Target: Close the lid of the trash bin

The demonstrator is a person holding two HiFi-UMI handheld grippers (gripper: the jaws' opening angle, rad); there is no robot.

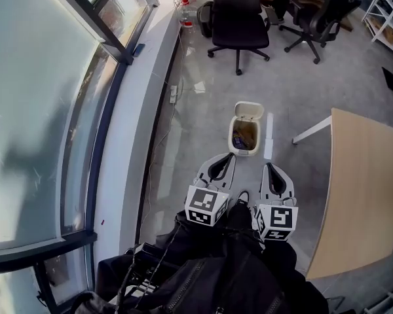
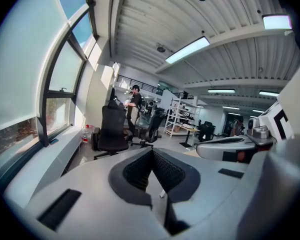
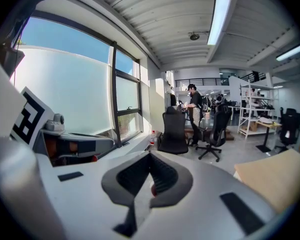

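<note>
A small white trash bin (image 1: 243,139) stands on the grey floor, its lid (image 1: 248,110) tipped up at the far side and brownish contents showing inside. My left gripper (image 1: 229,157) hangs just short of the bin's near left rim, jaws together, holding nothing. To the right of the bin my right gripper (image 1: 269,167) is shut and empty. In the left gripper view the left gripper (image 2: 151,152) points across the room, and the bin is hidden below its jaws. The right gripper view shows the right gripper (image 3: 150,155) likewise, with no bin in sight.
A light wooden table (image 1: 360,195) with a white leg (image 1: 311,131) stands close on the right. A window wall and sill (image 1: 141,110) run along the left. Black office chairs (image 1: 239,18) and water bottles (image 1: 185,12) stand beyond the bin. A person (image 2: 135,96) stands far off.
</note>
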